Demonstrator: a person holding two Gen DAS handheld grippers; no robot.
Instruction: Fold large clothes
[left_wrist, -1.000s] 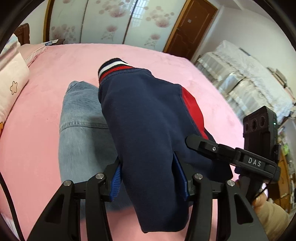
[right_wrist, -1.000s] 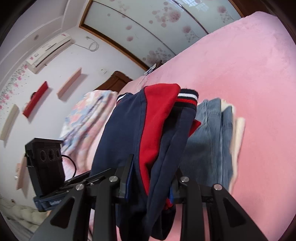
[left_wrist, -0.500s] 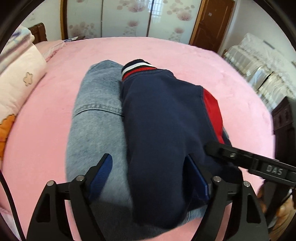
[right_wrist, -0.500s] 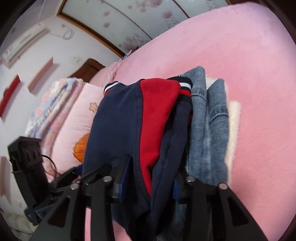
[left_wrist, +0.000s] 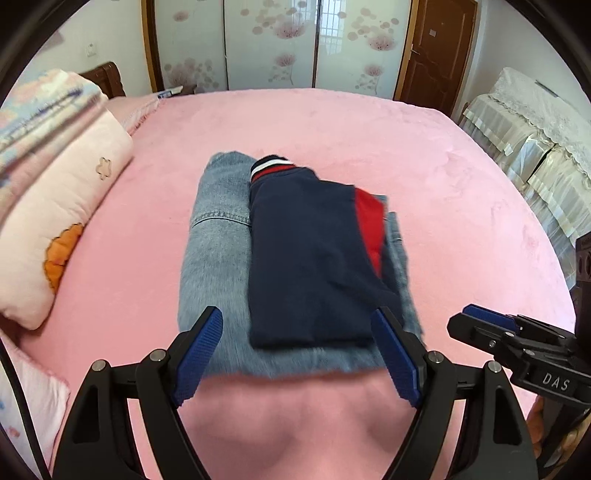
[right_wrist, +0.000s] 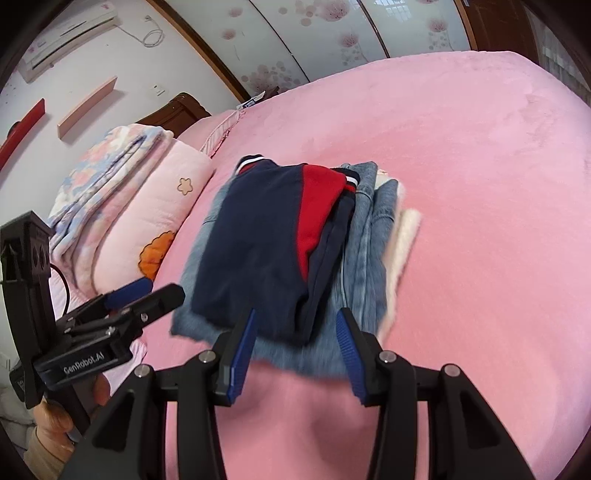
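Observation:
A folded navy and red garment (left_wrist: 310, 258) with a striped cuff lies on top of folded blue jeans (left_wrist: 218, 251) on the pink bed (left_wrist: 443, 177). It also shows in the right wrist view (right_wrist: 266, 243), on the jeans (right_wrist: 365, 243), with a white garment (right_wrist: 402, 236) under the stack. My left gripper (left_wrist: 297, 332) is open and empty, just short of the stack's near edge. My right gripper (right_wrist: 297, 325) is open and empty at the stack's near right corner. Each gripper shows in the other's view, the right (left_wrist: 484, 317) and the left (right_wrist: 147, 291).
Pink pillows and a folded floral quilt (left_wrist: 48, 155) lie at the bed's left. Lace-covered furniture (left_wrist: 535, 129) stands beyond the right edge. A wardrobe with flowered doors (left_wrist: 277, 44) and a brown door (left_wrist: 432, 48) are at the back.
Both grippers let go of the navy garment and opened. It now lies flat on the jeans. Both grippers have drawn back toward the near edge of the bed.

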